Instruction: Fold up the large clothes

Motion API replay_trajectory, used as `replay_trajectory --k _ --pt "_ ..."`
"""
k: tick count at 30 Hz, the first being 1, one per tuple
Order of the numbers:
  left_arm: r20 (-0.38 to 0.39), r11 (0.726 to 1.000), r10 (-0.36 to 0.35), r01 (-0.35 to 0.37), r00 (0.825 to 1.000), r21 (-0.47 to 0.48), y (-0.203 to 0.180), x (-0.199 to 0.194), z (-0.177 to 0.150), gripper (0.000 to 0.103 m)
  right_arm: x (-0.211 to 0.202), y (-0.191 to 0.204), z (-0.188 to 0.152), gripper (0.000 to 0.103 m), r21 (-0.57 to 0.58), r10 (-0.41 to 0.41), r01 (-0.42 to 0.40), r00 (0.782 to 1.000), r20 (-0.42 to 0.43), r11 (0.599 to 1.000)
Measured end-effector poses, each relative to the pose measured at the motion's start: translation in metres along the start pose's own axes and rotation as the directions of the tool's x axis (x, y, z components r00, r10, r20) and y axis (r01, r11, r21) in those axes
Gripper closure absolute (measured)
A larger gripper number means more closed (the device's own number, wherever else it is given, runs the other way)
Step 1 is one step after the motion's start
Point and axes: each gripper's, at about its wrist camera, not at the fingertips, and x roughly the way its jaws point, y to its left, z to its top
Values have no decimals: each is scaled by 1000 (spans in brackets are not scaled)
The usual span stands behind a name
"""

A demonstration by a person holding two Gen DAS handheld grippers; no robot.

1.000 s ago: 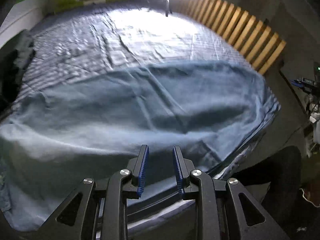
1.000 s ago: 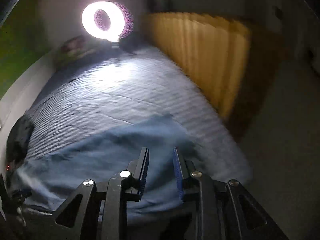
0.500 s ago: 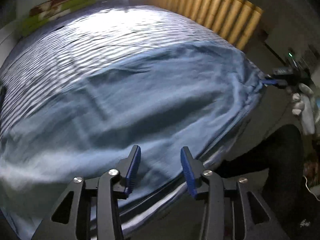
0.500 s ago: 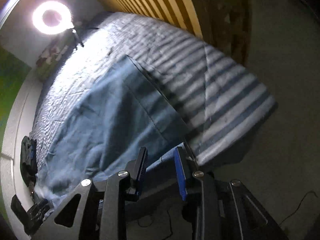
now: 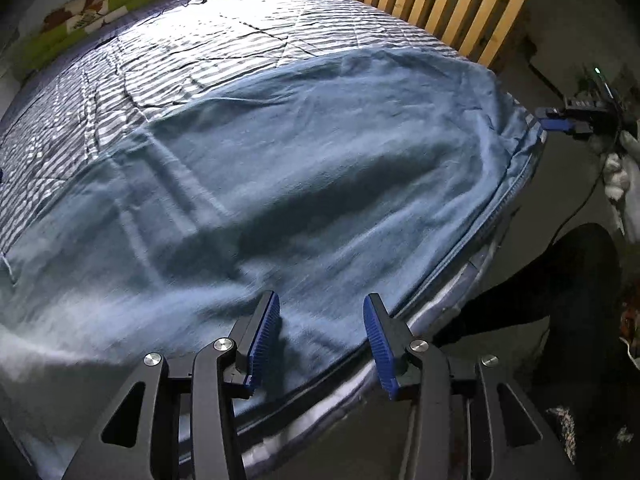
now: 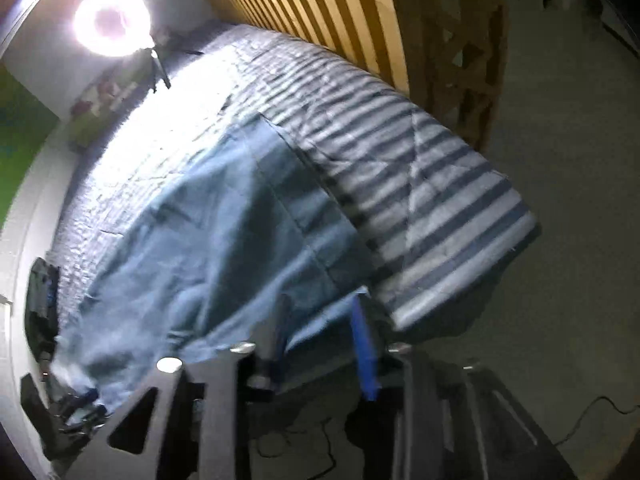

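A large blue cloth (image 5: 320, 152) lies spread over the striped bed cover (image 5: 240, 40), its near edge along the bed's side. My left gripper (image 5: 320, 340) hovers open over that near edge, and the cloth lies under the gap with the pads off it. In the left wrist view my right gripper (image 5: 560, 122) shows at the cloth's far right corner. In the right wrist view the right gripper (image 6: 322, 344) is blurred and its jaws are opening. The blue cloth's (image 6: 224, 220) corner edge sits in the gap between them, and the pads do not press on it.
A slatted wooden headboard (image 5: 440, 12) runs along the bed's far side. A ring light (image 6: 112, 20) on a stand glares at the bed's end. A person's dark trouser leg (image 5: 560, 280) stands beside the bed. A dark bundle (image 6: 40, 308) lies at the bed's left edge. Cables (image 6: 592, 416) trail over the floor.
Both grippers came down to the bed's edge and their jaws widened. The blue cloth, billowing before, has settled flatter on the bed. The left gripper shifted sideways along the edge.
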Motion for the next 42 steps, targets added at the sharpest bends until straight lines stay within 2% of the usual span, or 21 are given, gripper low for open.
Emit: replay_trajectory --k 8,12,13,14,15,16,18,23,25,26,27,29,33,35,37,38,39,40,41,42 --pt "-24 999 31 -31 999 22 -2 4 5 55 30 -21 27 67 79 -47 51 998 -41 996" --pt "-28 999 39 -38 999 32 -4 7 7 55 41 -23 33 67 79 7 -2 998 -58 997" --pt "-29 998 45 -44 999 37 -4 8 8 55 41 -21 33 71 74 26 -22 998 -61 997" --pt "-29 998 47 -46 998 39 -5 9 8 63 37 -17 33 76 57 37 -34 998 -56 998" --pt "-32 998 44 -42 999 41 -5 10 9 80 34 -14 33 86 44 45 -43 998 -49 998" --pt "-36 999 37 -35 999 41 -6 10 10 84 31 -12 34 92 40 59 -57 997 -45 998" --pt "-27 998 34 -32 999 45 -7 9 12 85 20 -9 38 97 53 78 -76 997 -24 996" --pt "-6 998 32 -32 999 49 -12 4 18 85 -1 -7 56 101 98 139 -140 990 20 985" --pt "1 997 28 -28 1000 66 -20 3 21 83 -8 1 63 101 77 135 -137 990 35 987" --pt "4 997 30 -31 1000 73 -24 3 23 76 -10 5 64 101 62 126 -128 991 39 990" --pt "6 997 28 -28 1000 76 -27 4 25 57 -12 8 65 101 57 121 -123 992 41 991" --pt "24 996 20 -22 1000 84 -35 5 30 43 -17 8 69 101 87 151 -155 987 51 984" --pt "51 989 11 -18 999 149 -63 6 39 42 -33 7 81 101 123 205 -214 975 85 969" --pt "61 983 13 -24 998 181 -75 8 42 42 -41 13 87 102 112 202 -213 974 99 971" --pt "89 975 50 -68 995 214 -85 12 45 42 -47 20 91 102 92 192 -203 975 108 975" --pt "92 971 75 -93 993 220 -87 15 47 52 -50 24 92 102 83 187 -197 976 110 977" --pt "85 971 86 -103 993 215 -88 18 49 80 -51 26 91 102 76 185 -193 977 108 978" --pt "77 973 86 -100 993 209 -87 20 51 93 -51 27 90 102 72 179 -187 978 106 980" --pt "86 972 96 -112 992 207 -87 20 51 99 -51 28 89 102 65 175 -182 979 103 981" --pt "100 969 106 -125 989 215 -87 18 50 100 -51 29 86 102 56 162 -168 982 102 984"
